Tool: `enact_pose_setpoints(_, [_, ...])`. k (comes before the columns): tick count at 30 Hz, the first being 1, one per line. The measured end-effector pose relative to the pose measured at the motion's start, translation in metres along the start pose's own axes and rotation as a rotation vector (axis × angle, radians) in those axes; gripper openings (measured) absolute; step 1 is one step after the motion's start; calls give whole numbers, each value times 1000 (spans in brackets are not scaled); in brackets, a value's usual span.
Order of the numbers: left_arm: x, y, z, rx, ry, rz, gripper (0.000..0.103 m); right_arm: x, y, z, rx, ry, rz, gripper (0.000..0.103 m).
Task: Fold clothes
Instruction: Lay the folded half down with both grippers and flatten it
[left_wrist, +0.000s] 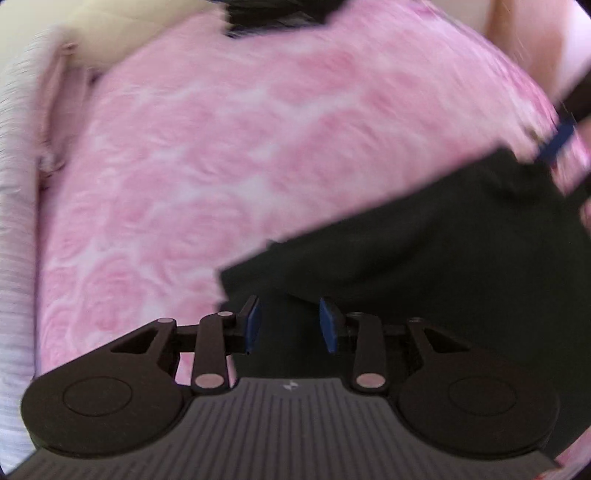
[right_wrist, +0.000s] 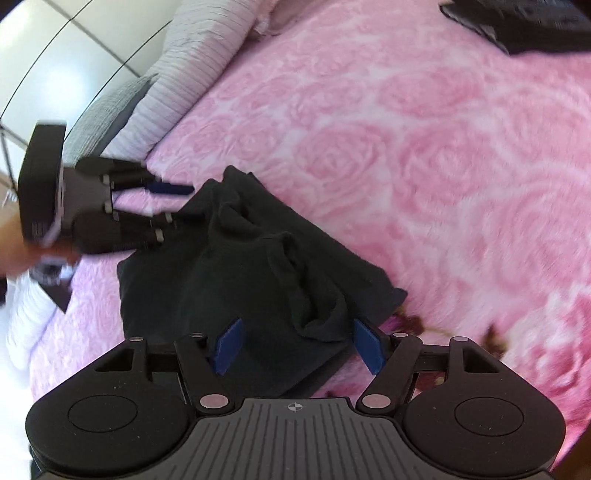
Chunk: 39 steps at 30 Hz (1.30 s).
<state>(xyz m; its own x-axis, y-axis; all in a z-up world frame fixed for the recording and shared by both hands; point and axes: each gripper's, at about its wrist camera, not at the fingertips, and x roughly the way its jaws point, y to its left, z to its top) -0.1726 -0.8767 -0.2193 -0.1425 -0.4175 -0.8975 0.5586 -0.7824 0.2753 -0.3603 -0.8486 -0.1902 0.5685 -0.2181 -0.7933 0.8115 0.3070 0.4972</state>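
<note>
Your black garment (right_wrist: 258, 258) lies rumpled and only loosely doubled on the pink bed (right_wrist: 424, 147), near its pillow-side edge, so most folding remains. Your right hand-held gripper (right_wrist: 297, 345) and left hand-held gripper (left_wrist: 290, 325) are both spread, grasping nothing.

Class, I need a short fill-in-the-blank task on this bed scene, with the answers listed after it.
1. The black garment lies on a blanket whose colour is ____.
2. The blanket's pattern shows ____.
3. The jaws of the right gripper are ____.
4. The pads on the left gripper are coloured ____.

Missing words: pink; roses; open; blue.
</note>
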Motion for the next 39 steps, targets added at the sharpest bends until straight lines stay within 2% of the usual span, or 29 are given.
enact_pose_setpoints(2, [14, -9, -1, 22, 29, 1, 31, 9, -5, 3, 33, 15, -11, 67])
enact_pose_setpoints(3, [20, -11, -2, 24, 37, 4, 31, 12, -7, 5, 48, 21, -12, 45])
enact_pose_setpoints(4, [23, -11, -3, 18, 38, 10, 30, 16, -9, 7, 63, 27, -14, 15])
enact_pose_setpoints(6, [24, -9, 0, 1, 35, 30, 26, 14, -8, 14, 31, 30, -40, 12])
enact_pose_setpoints(7, [21, -8, 1, -5, 29, 53, 17, 11, -7, 18, 11, 24, -40, 11])
enact_pose_setpoints(8, [18, -5, 3, -14, 18, 75, 14, 3, -6, 22, -9, 1, -42, 10])
enact_pose_setpoints(11, [14, 4, 8, -48, -16, 126, 13, -15, -4, 31, -58, -51, -47, 9])
enact_pose_setpoints(17, [25, 9, 12, -91, 2, 79, 14, 6, -26, 19, -1, -13, -69, 9])
enact_pose_setpoints(20, [16, 10, 9, -101, -5, 55, 25, 1, -22, 20, -37, -17, -66, 9])
enact_pose_setpoints(22, [18, 15, 5, -109, 14, 43, 42, 3, -24, 18, -45, -7, -64, 9])
enact_pose_setpoints(24, [26, 24, 0, -132, 51, 41, 45, 6, -26, 18, -35, -3, -58, 9])
enact_pose_setpoints(26, [33, 35, -3, -173, 75, 19, 53, 8, -28, 18, -30, -2, -53, 9])
enact_pose_setpoints(28, [37, 42, -4, -203, 83, 17, 68, 8, -27, 19, -39, -1, -53, 9])
enact_pose_setpoints(31, [42, 45, -5, -215, 93, 11, 70, 8, -28, 17, -35, 3, -46, 9])
enact_pose_setpoints(32, [43, 46, -6, -221, 90, -6, 68, 8, -28, 17, -36, 4, -46, 9])
enact_pose_setpoints(33, [44, 49, -7, -230, 83, -34, 63, 9, -28, 17, -38, 4, -46, 9])
enact_pose_setpoints(34, [45, 52, -9, -239, 76, -62, 51, 9, -28, 16, -39, 5, -46, 9])
enact_pose_setpoints(35, [46, 55, -11, -253, 69, -95, 45, 10, -28, 17, -40, 5, -46, 9])
enact_pose_setpoints(37, [45, 58, -13, -277, 56, -152, 22, 11, -28, 17, -39, 7, -48, 9])
enact_pose_setpoints(39, [38, 54, -12, -272, 44, -158, 5, 8, -26, 18, -43, 7, -49, 9])
